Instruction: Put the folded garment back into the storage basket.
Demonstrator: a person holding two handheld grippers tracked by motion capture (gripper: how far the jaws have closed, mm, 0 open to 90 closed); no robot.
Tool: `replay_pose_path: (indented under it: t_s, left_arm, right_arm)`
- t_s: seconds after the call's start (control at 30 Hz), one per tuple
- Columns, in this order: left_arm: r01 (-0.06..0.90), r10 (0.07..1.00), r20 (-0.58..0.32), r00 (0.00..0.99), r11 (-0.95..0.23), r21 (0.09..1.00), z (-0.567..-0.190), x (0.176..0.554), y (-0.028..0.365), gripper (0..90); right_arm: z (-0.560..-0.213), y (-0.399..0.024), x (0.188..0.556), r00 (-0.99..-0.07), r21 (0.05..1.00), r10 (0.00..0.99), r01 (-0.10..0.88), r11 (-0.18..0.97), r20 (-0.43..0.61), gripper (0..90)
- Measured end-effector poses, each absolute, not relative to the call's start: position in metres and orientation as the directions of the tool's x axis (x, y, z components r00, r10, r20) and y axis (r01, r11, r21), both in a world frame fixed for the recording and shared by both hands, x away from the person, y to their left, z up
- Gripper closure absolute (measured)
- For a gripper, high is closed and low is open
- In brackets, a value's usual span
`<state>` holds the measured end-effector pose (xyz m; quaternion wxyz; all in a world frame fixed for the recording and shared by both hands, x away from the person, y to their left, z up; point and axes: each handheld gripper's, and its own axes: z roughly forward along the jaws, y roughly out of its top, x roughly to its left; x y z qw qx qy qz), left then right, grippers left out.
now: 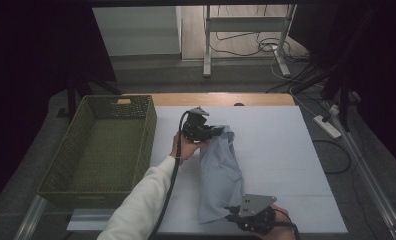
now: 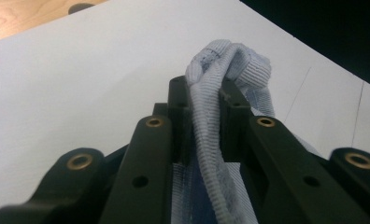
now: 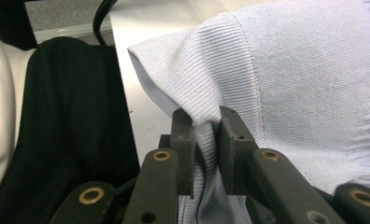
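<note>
A pale blue knitted cloth (image 1: 220,172) lies folded lengthwise on the white table top (image 1: 281,150), running from the middle toward the near edge. My left gripper (image 1: 217,131) is shut on its far end; in the left gripper view the ribbed cloth (image 2: 230,60) bunches up between the black pads (image 2: 179,112). My right gripper (image 1: 232,209) is shut on the near end at the table's front edge. In the right gripper view the cloth (image 3: 286,74) folds down between the pads (image 3: 183,140).
A green woven basket (image 1: 106,145) stands at the left of the table, with nothing inside it. A white sleeve (image 1: 138,205) reaches in from the bottom. A strip of wooden table (image 1: 221,98) shows behind the white top. Cables and a power strip (image 1: 327,126) lie on the floor at right.
</note>
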<state>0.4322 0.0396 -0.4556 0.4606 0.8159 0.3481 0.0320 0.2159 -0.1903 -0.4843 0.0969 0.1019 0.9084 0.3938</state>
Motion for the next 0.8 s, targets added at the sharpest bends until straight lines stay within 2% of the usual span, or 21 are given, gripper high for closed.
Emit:
replay_pose_path:
  t_s: [0.8]
  left_arm:
    - [0.514,0.599,-0.256,0.759,-0.308,0.801,-0.436,0.425,0.053,78.5]
  right_arm:
    - [-0.473,-0.191,0.22,-0.942,0.78,0.308,0.095,0.618,-0.13,77.8]
